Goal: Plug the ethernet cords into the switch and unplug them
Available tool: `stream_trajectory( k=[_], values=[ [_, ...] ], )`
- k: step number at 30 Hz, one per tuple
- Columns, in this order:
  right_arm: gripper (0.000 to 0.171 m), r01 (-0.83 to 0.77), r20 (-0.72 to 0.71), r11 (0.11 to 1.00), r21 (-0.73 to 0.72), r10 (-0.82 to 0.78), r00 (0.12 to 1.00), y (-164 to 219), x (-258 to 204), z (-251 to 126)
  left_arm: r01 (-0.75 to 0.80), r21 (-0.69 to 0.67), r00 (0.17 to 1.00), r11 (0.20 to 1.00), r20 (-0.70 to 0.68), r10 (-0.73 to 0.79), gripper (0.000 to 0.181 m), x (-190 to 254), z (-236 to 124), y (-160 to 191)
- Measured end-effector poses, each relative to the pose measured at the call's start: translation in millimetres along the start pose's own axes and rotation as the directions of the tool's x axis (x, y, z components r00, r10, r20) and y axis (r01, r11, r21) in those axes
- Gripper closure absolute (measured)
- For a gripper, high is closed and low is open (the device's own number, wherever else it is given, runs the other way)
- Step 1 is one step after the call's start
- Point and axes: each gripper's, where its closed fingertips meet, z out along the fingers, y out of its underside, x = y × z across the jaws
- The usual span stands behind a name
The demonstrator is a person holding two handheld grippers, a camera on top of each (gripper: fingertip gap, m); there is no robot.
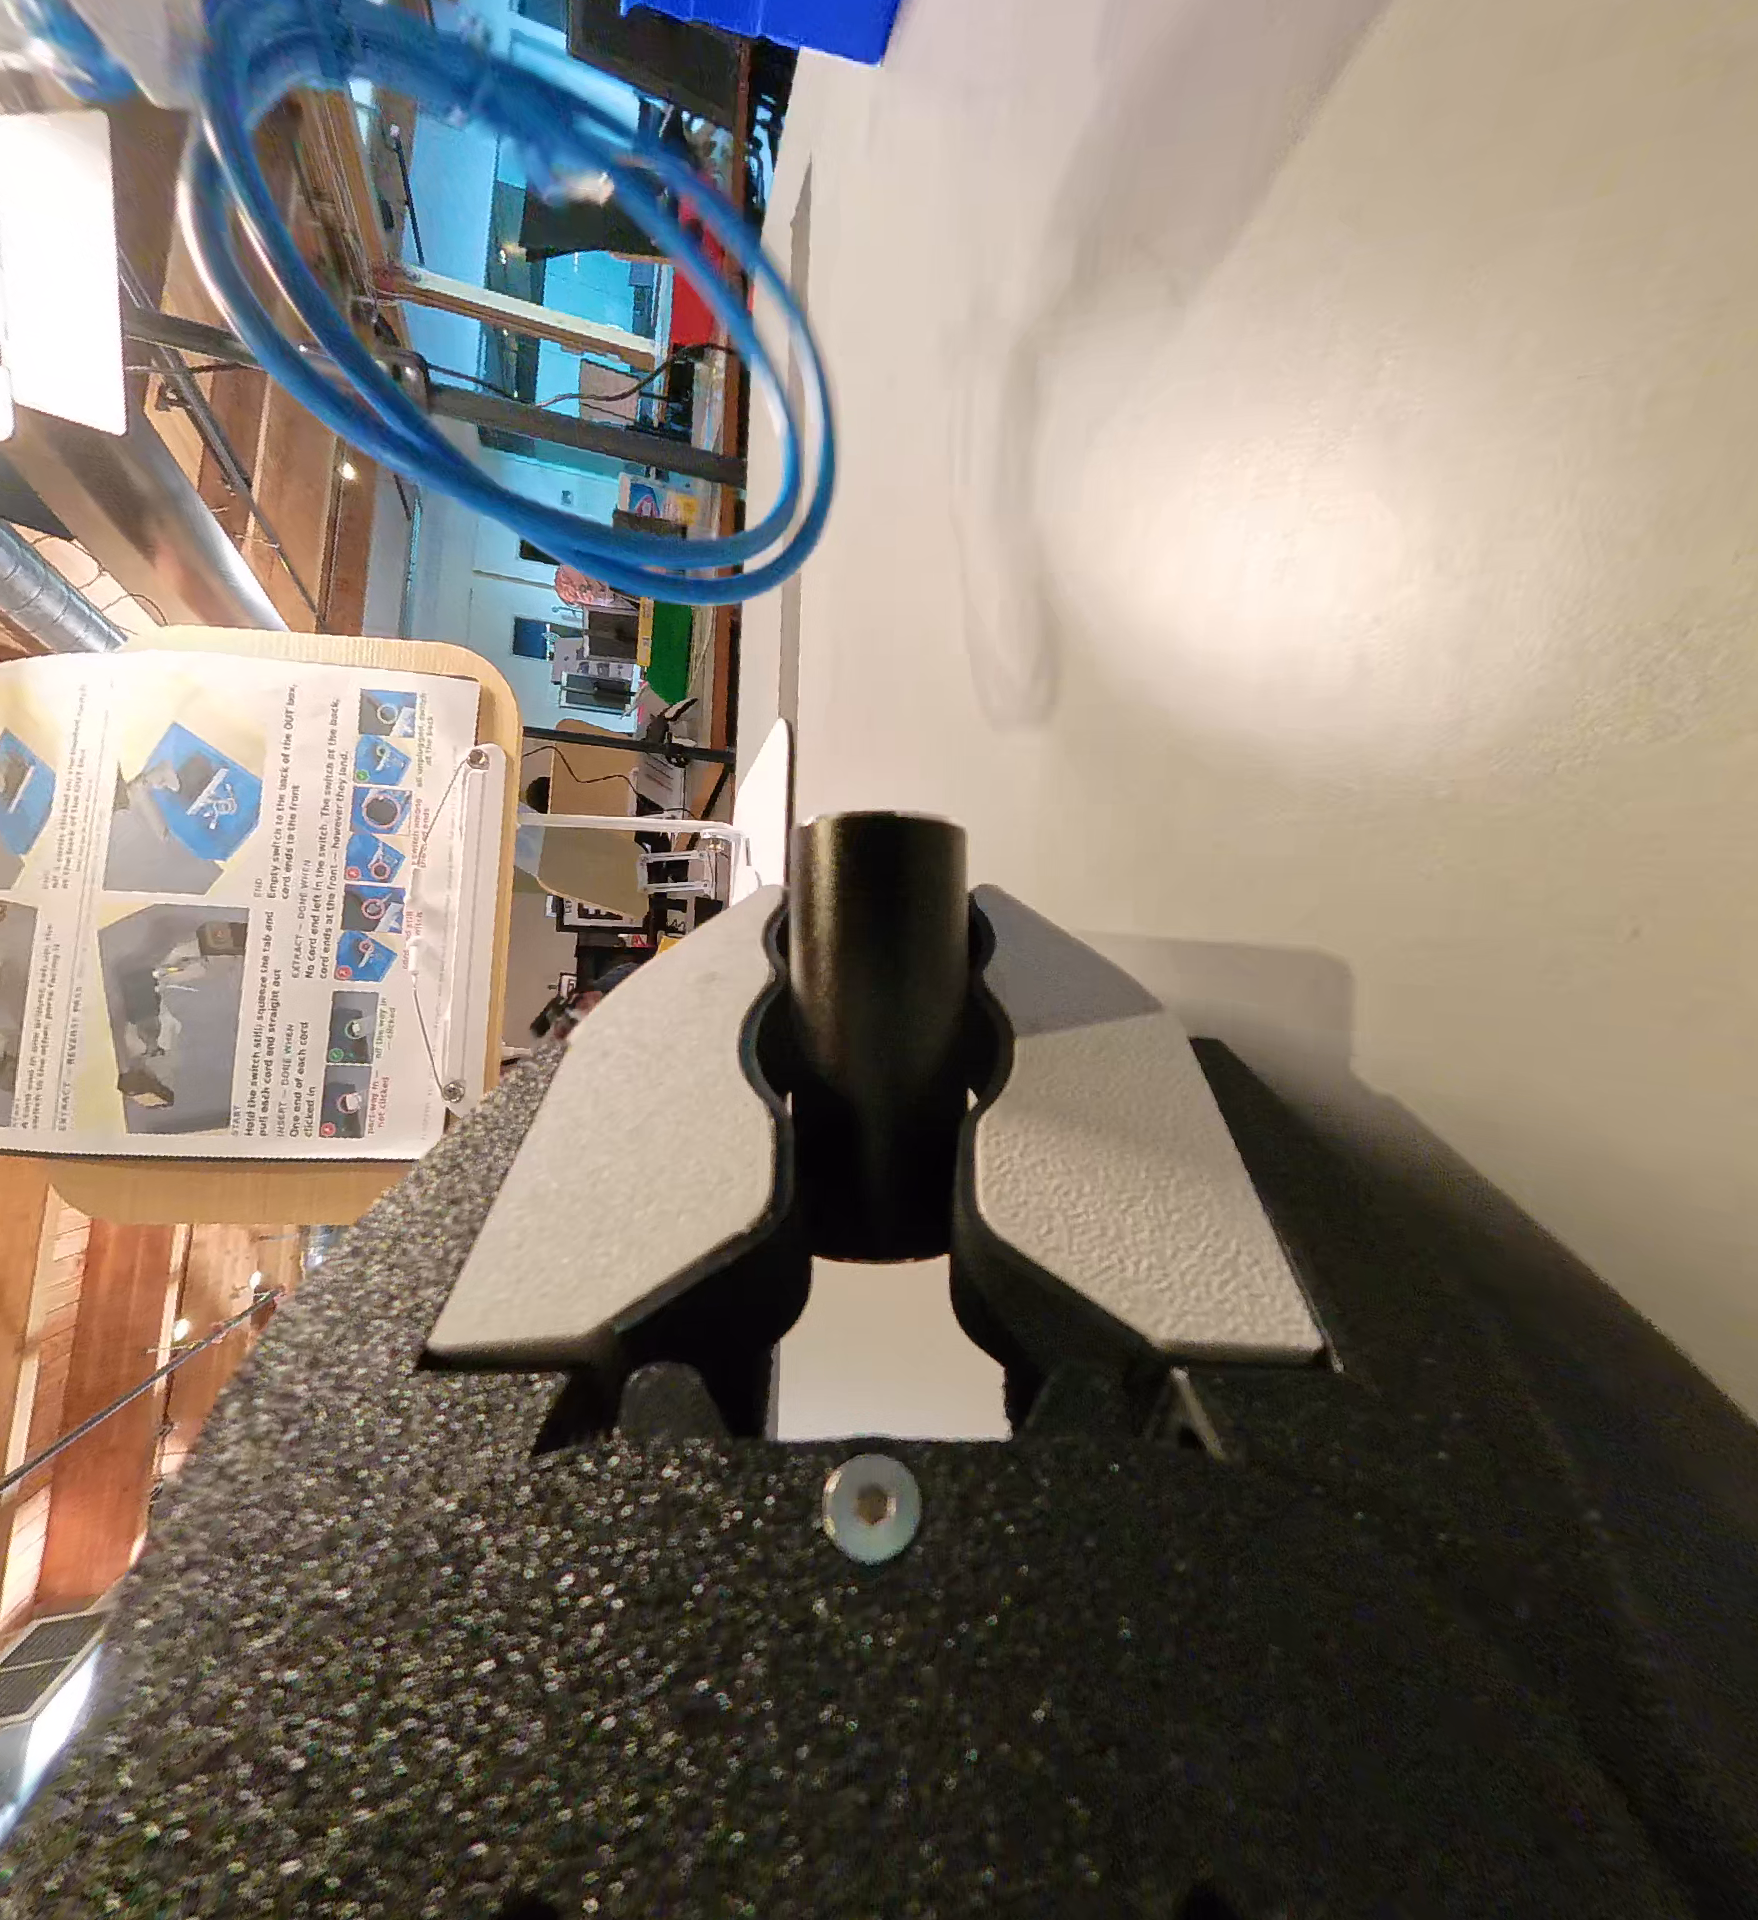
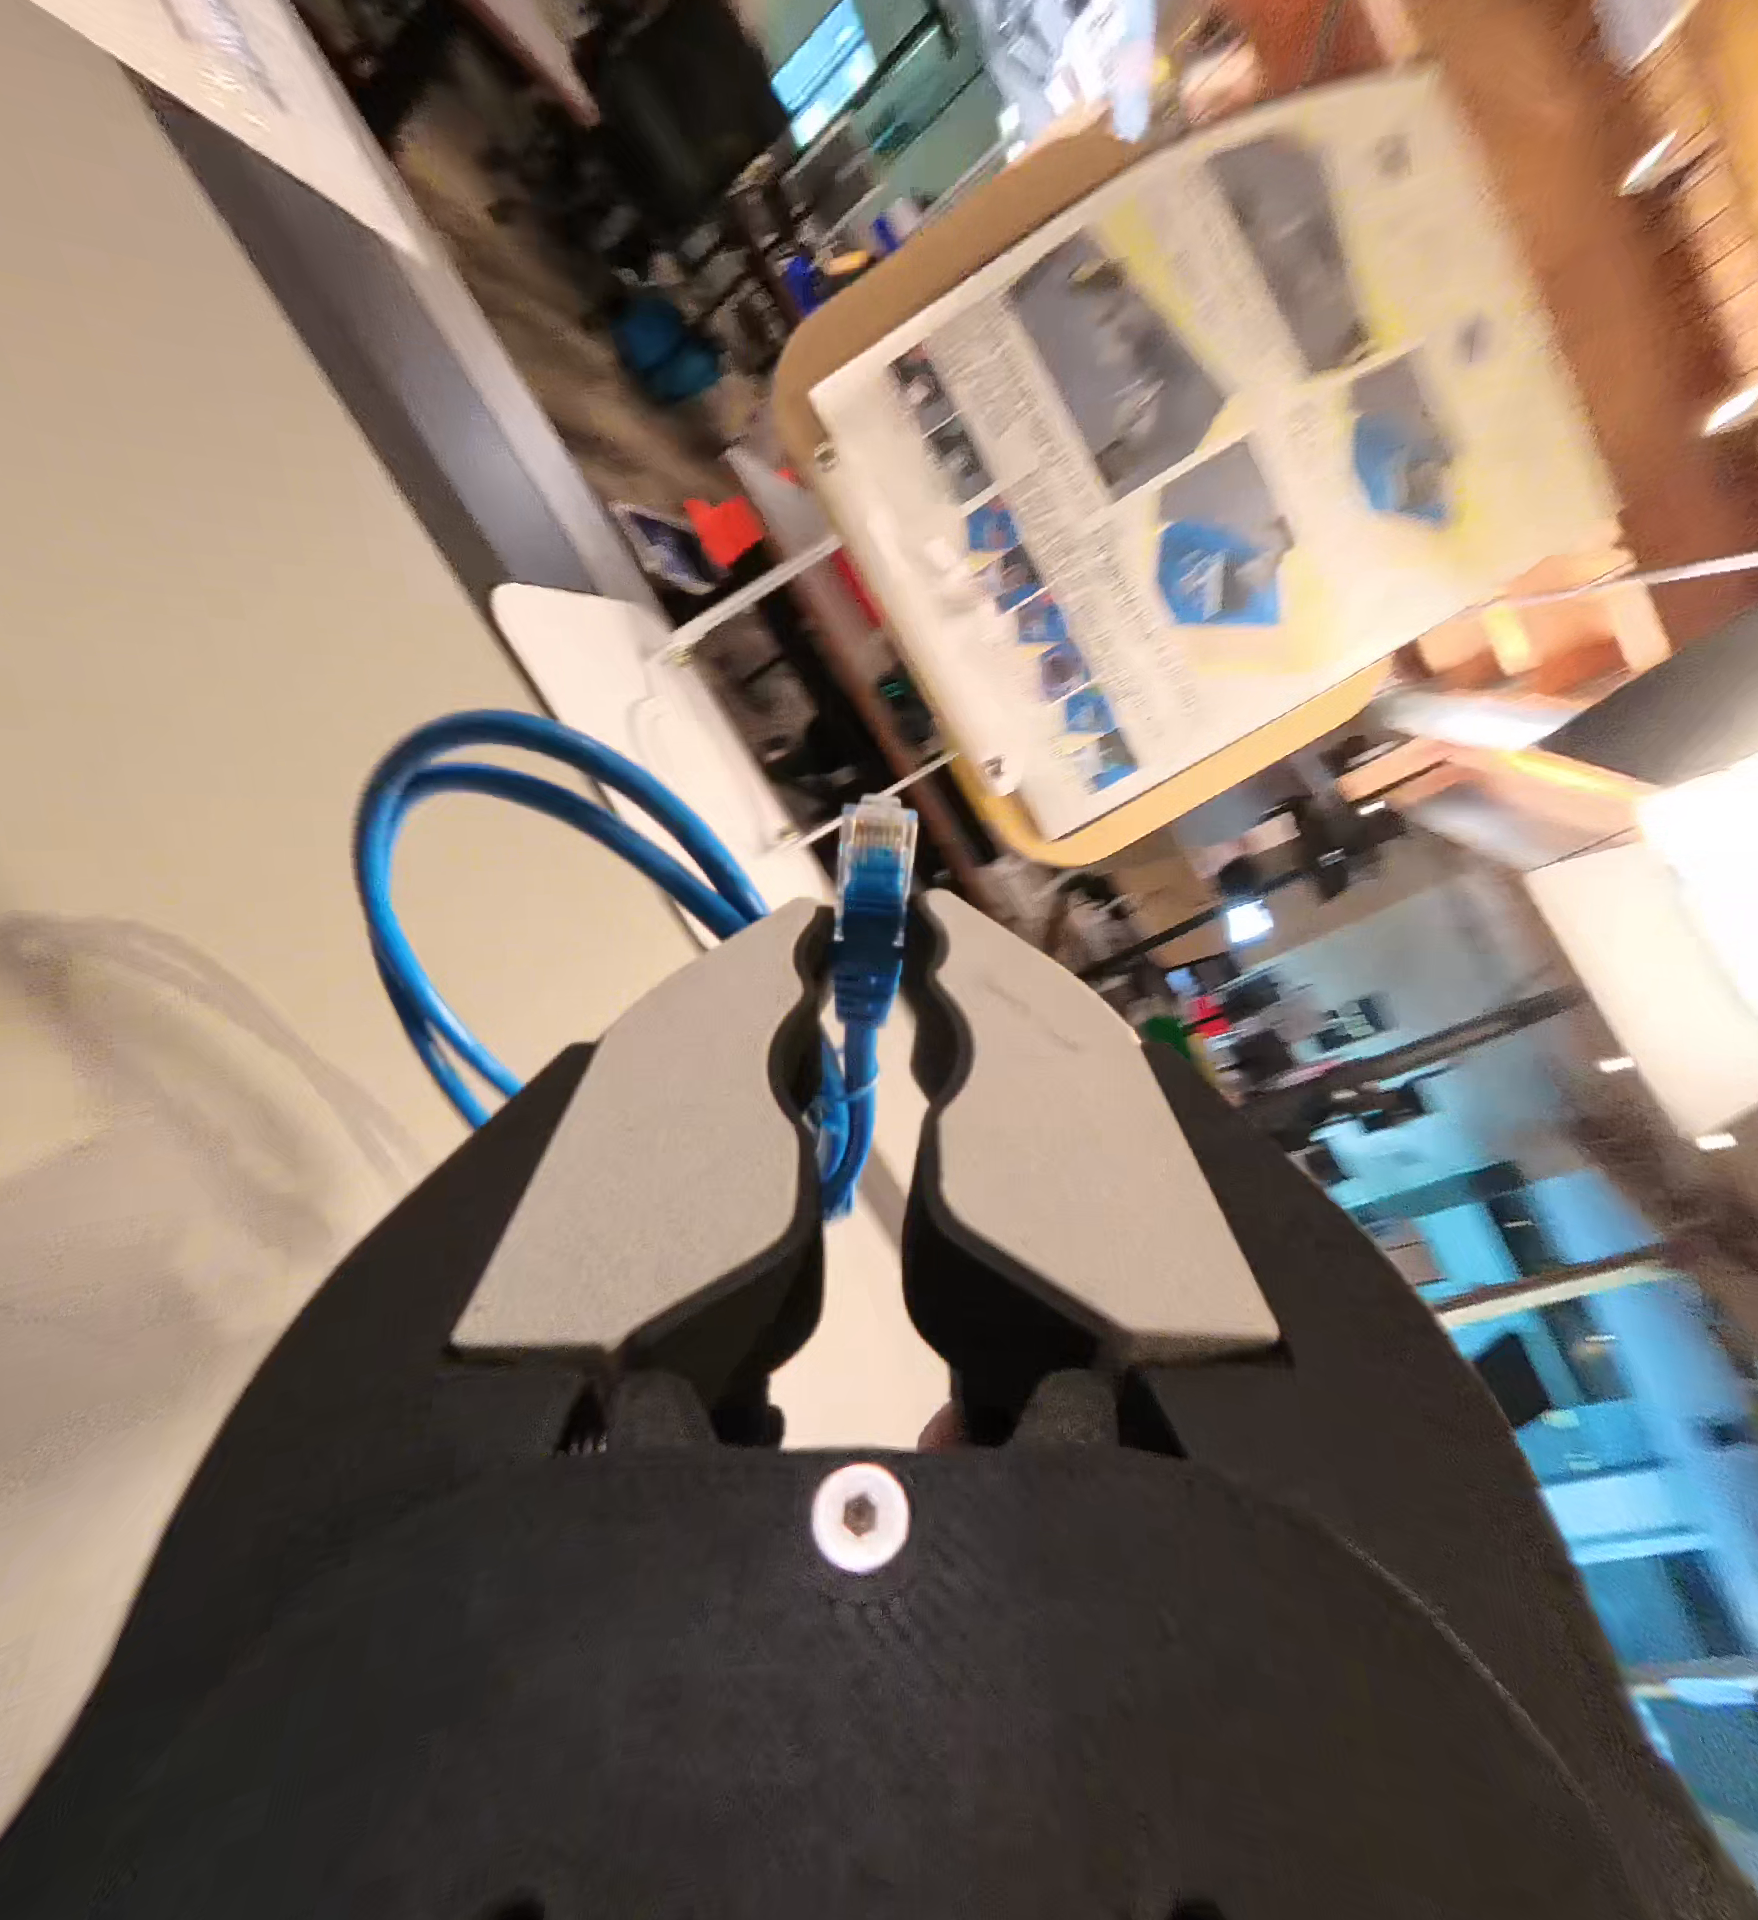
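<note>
Ethernet cord (image 2: 870,935) sits clamped in the right gripper (image 2: 870,914), its clear plug and blue boot standing out past the fingertips, long axis in line with the fingers and plug pointing straight ahead of the tool. Behind the plug the cable drops between the grey fingers (image 2: 688,1122) and swings out in a doubled blue loop on the side toward the white table (image 2: 127,520), the loop hanging just beside the finger.

In the left wrist view, the left gripper (image 1: 880,935) is closed on a black object (image 1: 875,997), rounded at its near end, lying lengthwise between the fingers and sticking out beyond their tips; it may be the switch seen end-on, though the angle leaves that unsure. Blurred blue coils of cord (image 1: 542,395) hang well ahead of it.

An instruction sheet (image 1: 200,904) on a wooden board stands off the table's edge. A blue bin's (image 1: 761,26) corner shows at the frame edge; its contents are hidden.
</note>
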Motion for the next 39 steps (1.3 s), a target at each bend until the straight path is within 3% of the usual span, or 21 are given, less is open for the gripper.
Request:
stream_trajectory(
  k=[8,13,18,22,26,30,35,39],
  values=[
    [0.159,0.355,-0.103,0.932,0.075,-0.347,0.932,-20.8,-79.8,-25.1,0.008,-0.028,1.000,1.000,0.030,-0.007,0.153,-6.6,-0.5,5.8],
    [0.157,0.389,-0.056,0.919,0.063,-0.385,0.921,-12.3,-104.4,-44.5,0.014,-0.022,0.999,1.000,0.029,-0.014,0.153,-6.8,0.3,5.9],
    [0.151,0.377,0.194,0.921,0.099,-0.389,0.901,6.4,-155.8,-60.4,0.007,-0.012,1.000,1.000,0.020,-0.007,0.153,-4.4,1.8,3.1],
    [0.135,0.325,0.437,0.933,0.156,-0.360,0.824,16.2,-191.3,-74.7,0.001,-0.002,1.000,1.000,0.023,-0.001,0.153,-4.7,0.9,0.0],
    [0.129,0.214,0.579,0.948,0.237,-0.315,0.752,12.0,-186.2,-88.9,-0.006,0.008,1.000,1.000,0.026,0.005,0.153,-4.7,-0.1,-4.7],
    [0.128,0.069,0.746,0.957,0.283,-0.264,0.611,9.9,-182.2,-104.4,-0.012,0.019,1.000,1.000,0.022,0.012,0.153,-3.4,-0.6,-8.9],
    [0.129,0.031,0.852,0.958,0.285,-0.268,0.451,15.4,-188.3,-101.7,-0.029,0.039,0.999,0.999,0.033,0.027,0.153,-4.9,-3.1,-14.9],
    [0.142,0.044,0.907,0.964,0.263,-0.263,0.328,24.6,-199.6,-100.7,-0.044,0.048,0.998,0.998,0.048,0.042,0.153,-7.6,-7.0,-18.6]
  ],
)
